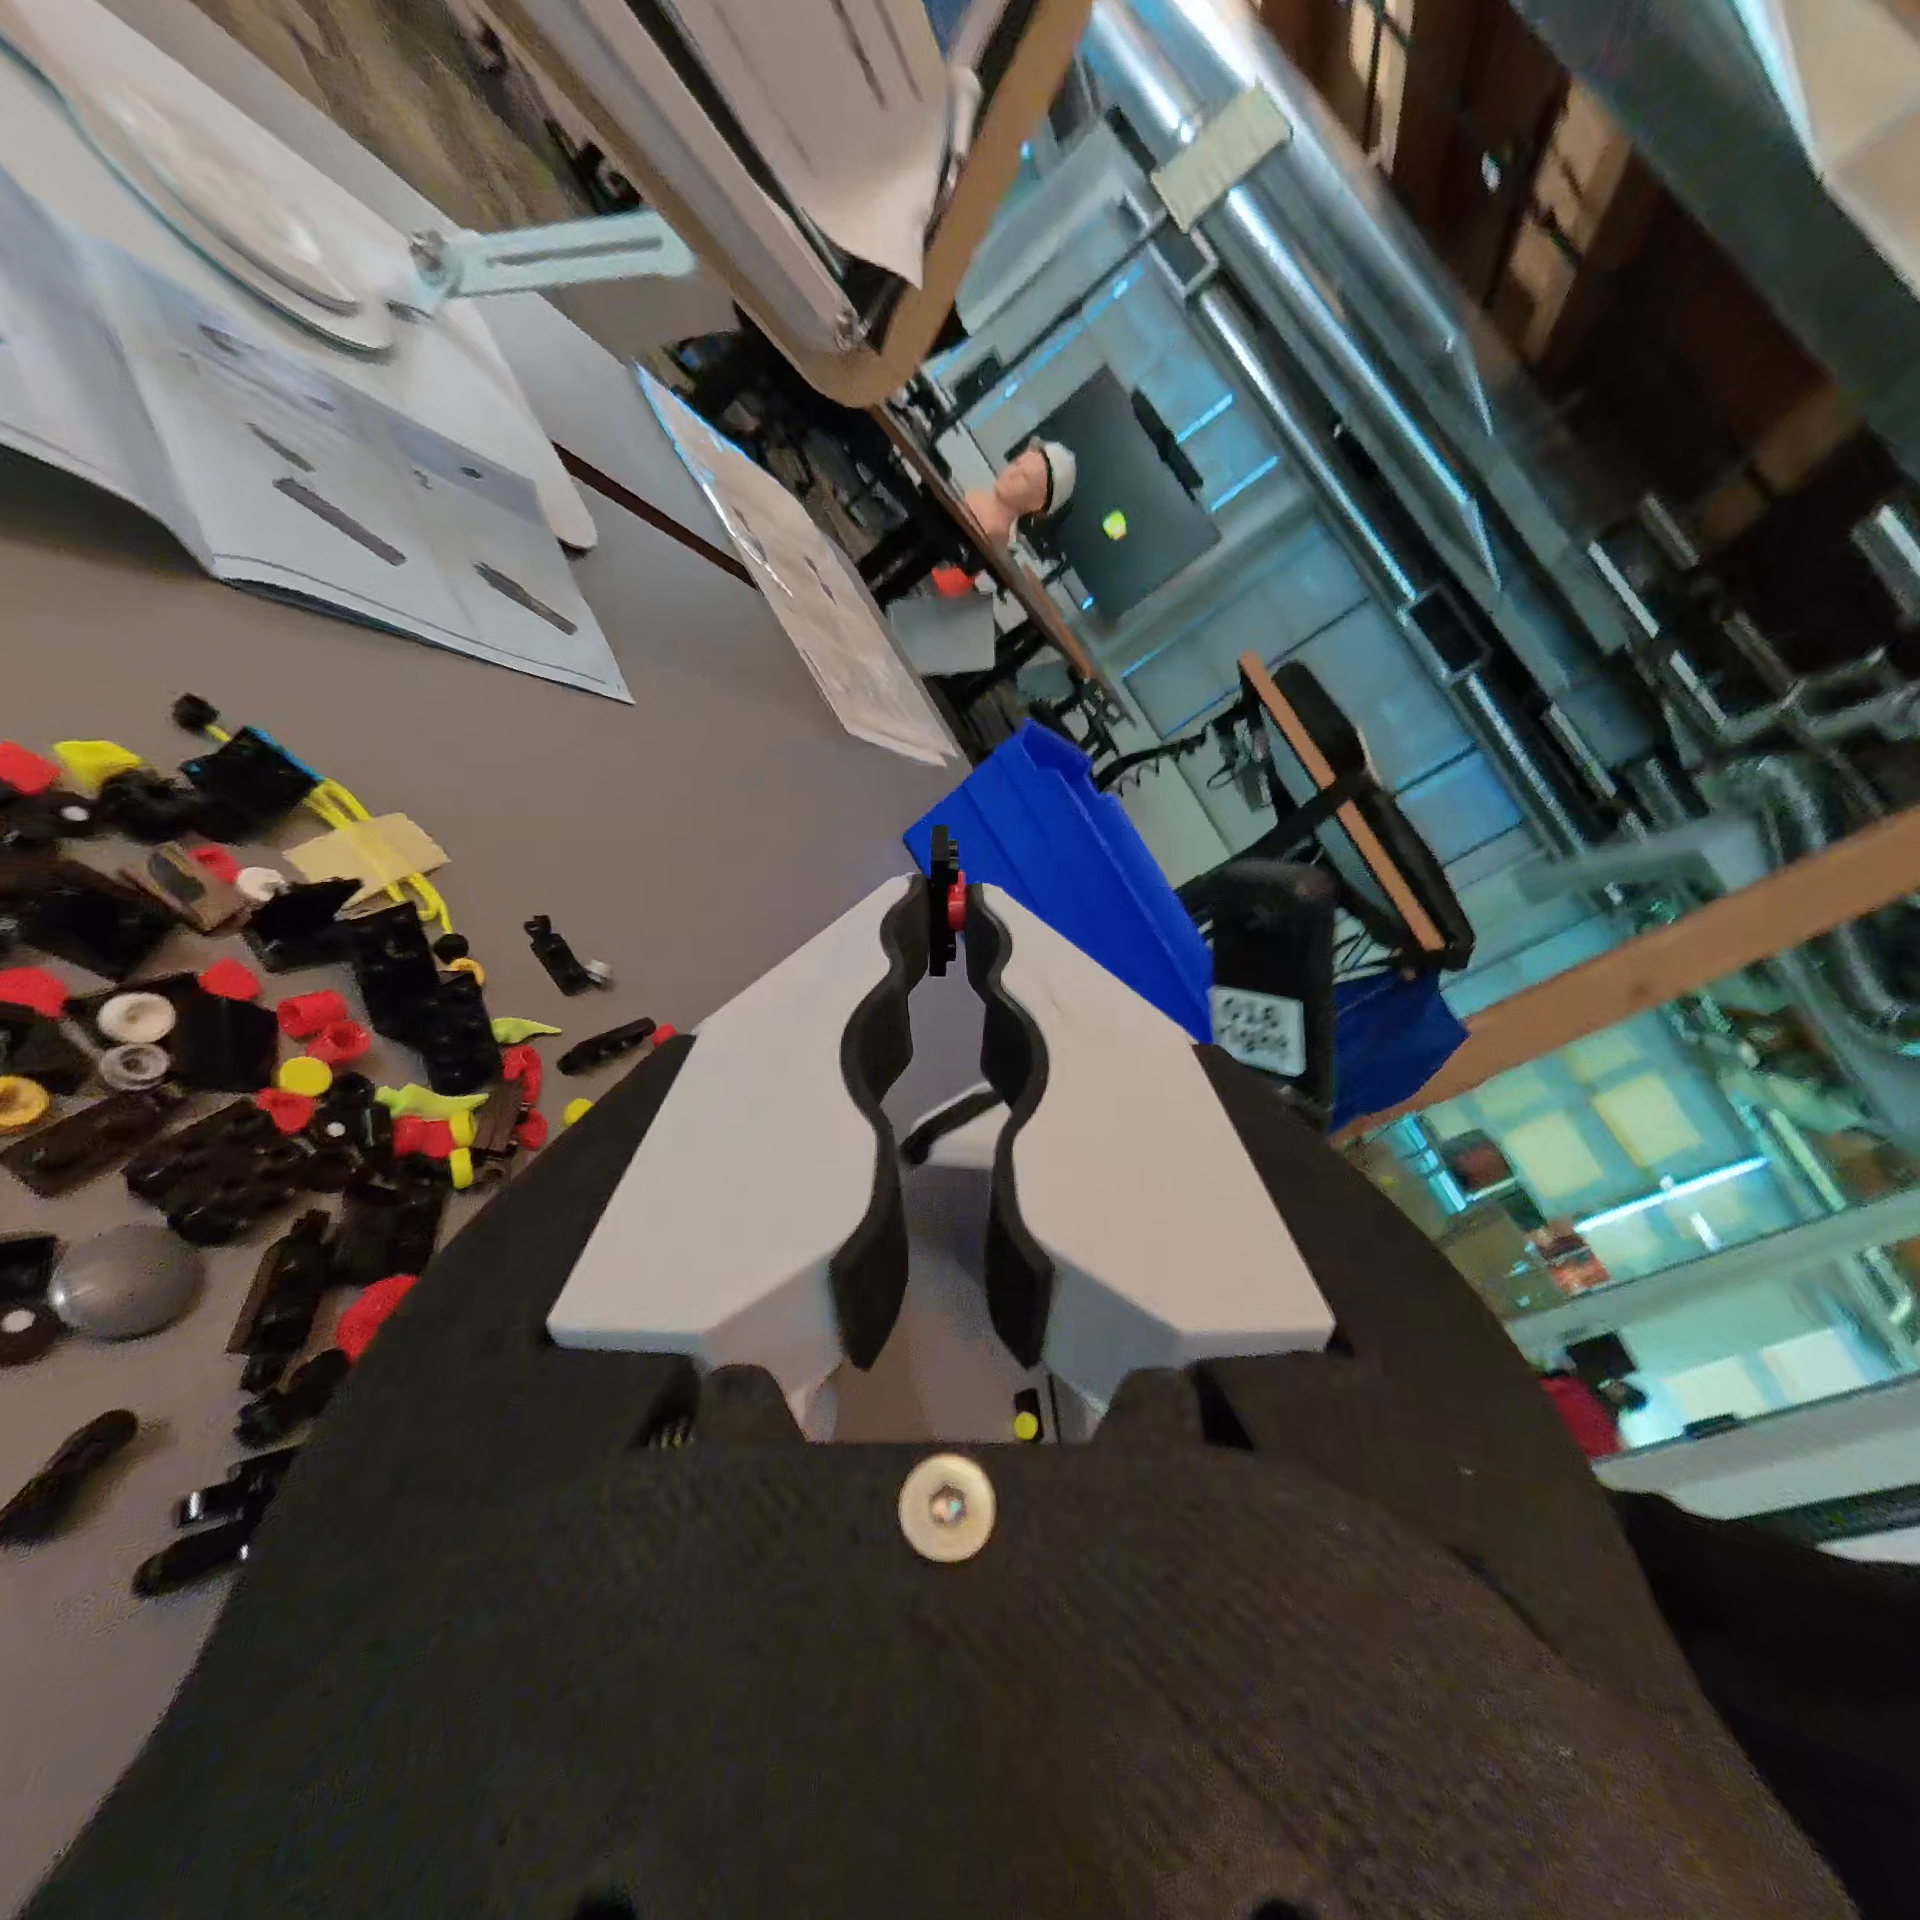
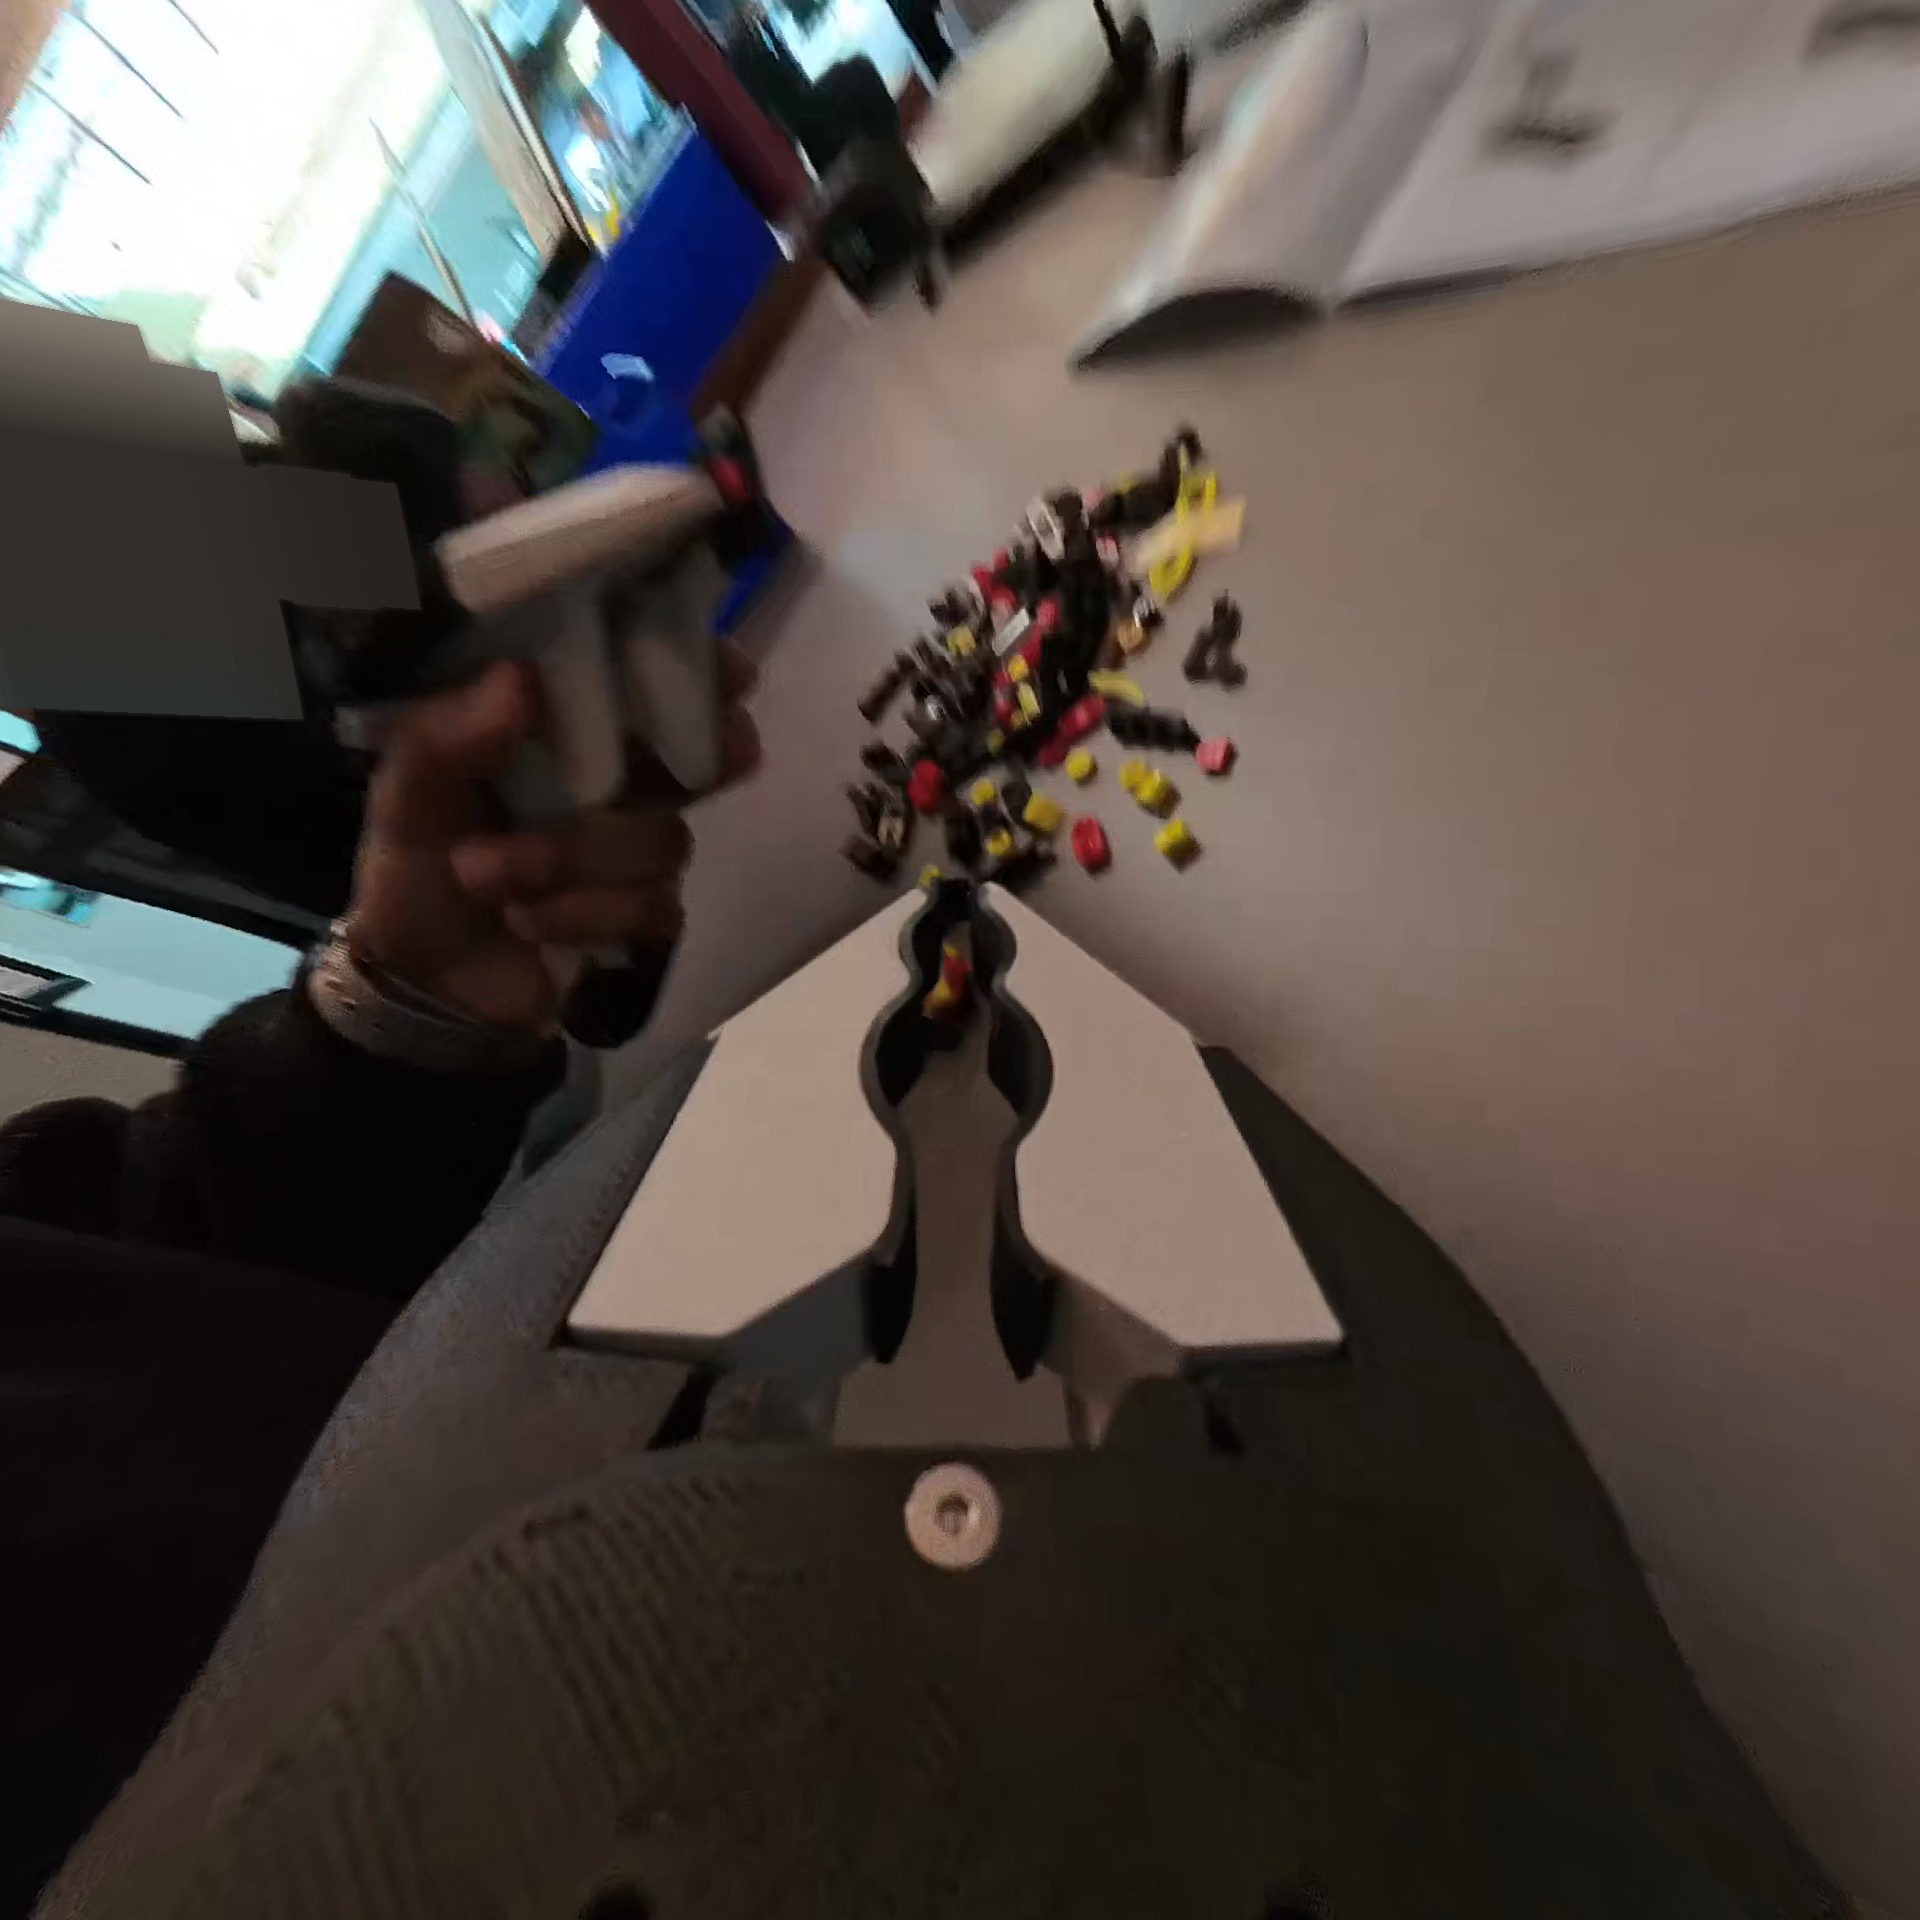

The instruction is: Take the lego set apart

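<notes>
My left gripper (image 1: 945, 899) is shut on a small black lego piece with a red part (image 1: 943, 902), held up above the grey table (image 1: 665, 790). A pile of loose black, red and yellow lego pieces (image 1: 239, 1049) lies on the table to its left. My right gripper (image 2: 956, 904) is shut on a small lego bit with red and yellow showing between the fingers (image 2: 948, 982); this view is blurred. The same pile (image 2: 1049, 686) lies beyond its tips. The left gripper (image 2: 613, 623), in a person's hand, shows at the left of the right wrist view.
An open instruction booklet (image 1: 312, 488) lies at the far side of the table, under a white round base (image 1: 239, 239). A blue bin (image 1: 1070, 883) stands past the table edge. A loose sheet (image 1: 821, 623) lies near that edge. The booklet also shows in the right wrist view (image 2: 1455, 197). The gap from one gripper's tips to the other's is roughly 9 cm.
</notes>
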`<action>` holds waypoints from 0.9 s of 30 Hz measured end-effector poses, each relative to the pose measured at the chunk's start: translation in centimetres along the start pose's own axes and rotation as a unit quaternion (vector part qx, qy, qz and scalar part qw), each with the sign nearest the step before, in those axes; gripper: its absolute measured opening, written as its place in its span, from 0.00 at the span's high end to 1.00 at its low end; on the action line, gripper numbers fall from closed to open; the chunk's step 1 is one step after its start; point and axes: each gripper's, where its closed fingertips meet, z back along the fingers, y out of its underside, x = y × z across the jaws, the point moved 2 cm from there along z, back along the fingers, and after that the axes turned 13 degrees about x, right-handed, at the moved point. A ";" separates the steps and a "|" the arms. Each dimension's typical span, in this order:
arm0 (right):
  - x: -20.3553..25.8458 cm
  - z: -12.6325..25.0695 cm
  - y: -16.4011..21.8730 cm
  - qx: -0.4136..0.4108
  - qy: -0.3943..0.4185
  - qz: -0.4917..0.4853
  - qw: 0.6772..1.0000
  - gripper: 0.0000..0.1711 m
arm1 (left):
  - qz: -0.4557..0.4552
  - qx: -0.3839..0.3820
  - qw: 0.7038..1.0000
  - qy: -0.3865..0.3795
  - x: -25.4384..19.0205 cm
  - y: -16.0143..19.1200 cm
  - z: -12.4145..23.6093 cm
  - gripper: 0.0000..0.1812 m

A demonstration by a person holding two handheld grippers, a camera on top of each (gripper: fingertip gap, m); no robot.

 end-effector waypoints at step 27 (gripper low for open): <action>5.8 3.9 -2.2 -0.101 -0.151 0.092 0.979 0.98 | 0.069 0.133 0.960 0.235 -5.8 4.5 -2.4 0.97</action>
